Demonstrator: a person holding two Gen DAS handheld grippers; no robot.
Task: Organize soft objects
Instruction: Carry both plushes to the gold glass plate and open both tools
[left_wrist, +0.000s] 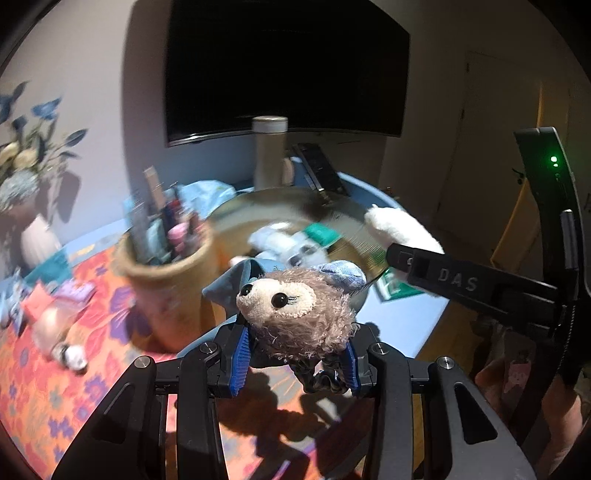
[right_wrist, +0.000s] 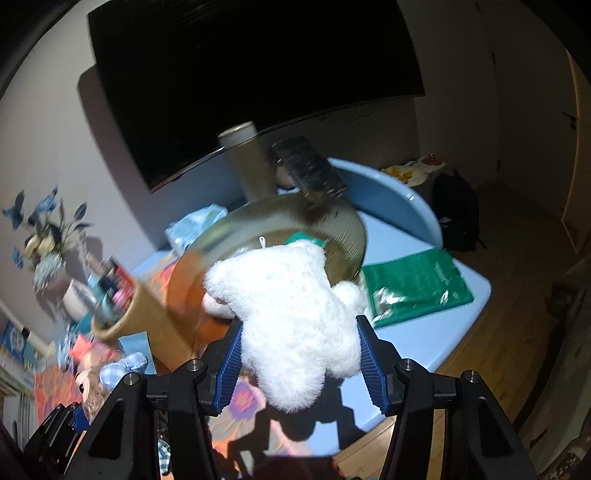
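My left gripper (left_wrist: 295, 360) is shut on a brown plush bear (left_wrist: 299, 314) with a pale face and blue ears, held above the table. The same bear (right_wrist: 92, 384) shows at the lower left of the right wrist view. My right gripper (right_wrist: 301, 363) is shut on a white fluffy plush toy (right_wrist: 291, 317), also seen in the left wrist view as a white plush (left_wrist: 399, 229) at the right. A large round glass bowl (left_wrist: 354, 221) sits beyond both, holding a white and grey soft toy (left_wrist: 288, 247) and something teal. The bowl (right_wrist: 343, 229) lies just behind the white plush.
A tan pot (left_wrist: 166, 295) full of pens and tubes stands left of the bowl on an orange flowered cloth (left_wrist: 55, 387). A tall beige bottle (left_wrist: 269, 151), a dark flat device (left_wrist: 321, 170) and a television (left_wrist: 288, 66) are behind. A green packet (right_wrist: 413, 284) lies on the blue table (right_wrist: 469, 295).
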